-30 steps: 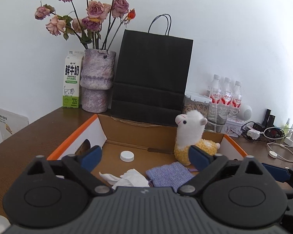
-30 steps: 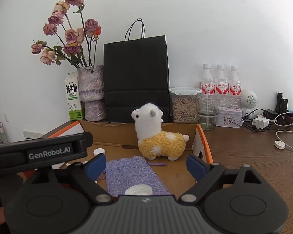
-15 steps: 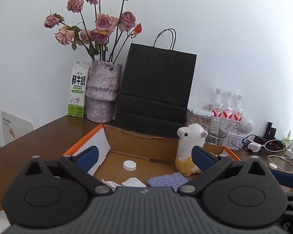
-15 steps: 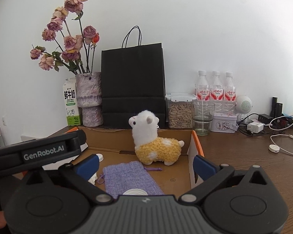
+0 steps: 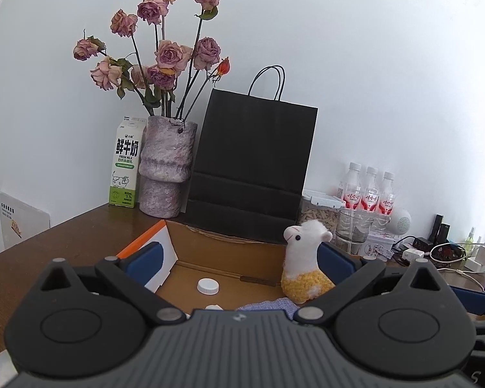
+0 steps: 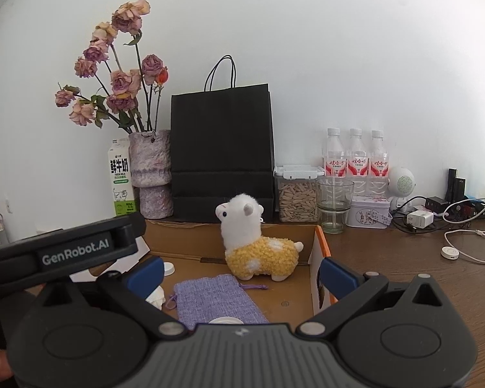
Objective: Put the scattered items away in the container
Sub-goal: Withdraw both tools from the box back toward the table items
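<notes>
Jaws on my right hand-held gripper (image 6: 241, 273) have spread fully apart, empty; the llama toy (image 6: 257, 245) now stands in the box (image 6: 320, 252) at twelve o'clock, so tidying looks nearly finished.

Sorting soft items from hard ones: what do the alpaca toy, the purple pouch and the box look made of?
Alpaca toy: plush, curly fleece pile. Purple pouch: coarse woven fabric, matte, with a drawstring cord. Box: brown cardboard, matte inside, seemingly with printed orange edges.
</notes>
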{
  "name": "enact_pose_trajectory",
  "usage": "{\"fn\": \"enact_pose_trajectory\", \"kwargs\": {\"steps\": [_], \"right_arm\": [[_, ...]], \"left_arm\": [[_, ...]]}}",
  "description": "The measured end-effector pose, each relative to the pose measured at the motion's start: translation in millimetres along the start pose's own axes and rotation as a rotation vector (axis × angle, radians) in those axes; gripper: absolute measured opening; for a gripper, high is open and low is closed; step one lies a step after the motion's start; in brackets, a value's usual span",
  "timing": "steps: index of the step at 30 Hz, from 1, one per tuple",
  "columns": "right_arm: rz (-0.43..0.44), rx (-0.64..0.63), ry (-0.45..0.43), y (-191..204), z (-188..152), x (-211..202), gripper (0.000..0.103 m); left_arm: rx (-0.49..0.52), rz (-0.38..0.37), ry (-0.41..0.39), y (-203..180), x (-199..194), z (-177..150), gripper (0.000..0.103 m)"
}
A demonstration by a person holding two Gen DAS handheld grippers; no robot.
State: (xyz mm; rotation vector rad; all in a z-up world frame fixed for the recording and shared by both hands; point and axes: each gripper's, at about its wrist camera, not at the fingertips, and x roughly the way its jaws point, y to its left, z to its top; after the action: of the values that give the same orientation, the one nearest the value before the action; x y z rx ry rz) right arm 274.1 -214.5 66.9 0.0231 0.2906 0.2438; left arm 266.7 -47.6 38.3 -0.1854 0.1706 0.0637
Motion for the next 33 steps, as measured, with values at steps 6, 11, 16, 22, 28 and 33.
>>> {"fn": "enact_pose_trajectory", "kwargs": {"steps": [6,11,16,22,28,33], "right_arm": [[0.008,-0.008,-0.012,-1,-3,-8,0.103],[0.016,-0.017,-0.020,0,-7,-15,0.103],[0.023,-0.023,-0.020,0,-15,-28,0.103],[0.030,-0.044,-0.002,5,-29,-48,0.103],[0.054,-0.075,0.037,13,-36,-64,0.103],[0.059,-0.100,0.085,18,-48,-75,0.103]], "left_arm": [[0.013,-0.024,-0.016,-4,-6,-1,0.103],[0.030,-0.035,-0.038,-6,-16,-2,0.103],[0.043,-0.035,-0.063,-5,-32,-2,0.103],[0.052,-0.052,-0.104,8,-71,1,0.103],[0.055,-0.007,-0.077,39,-100,9,0.103],[0.039,0.046,-0.035,76,-120,14,0.103]]}}
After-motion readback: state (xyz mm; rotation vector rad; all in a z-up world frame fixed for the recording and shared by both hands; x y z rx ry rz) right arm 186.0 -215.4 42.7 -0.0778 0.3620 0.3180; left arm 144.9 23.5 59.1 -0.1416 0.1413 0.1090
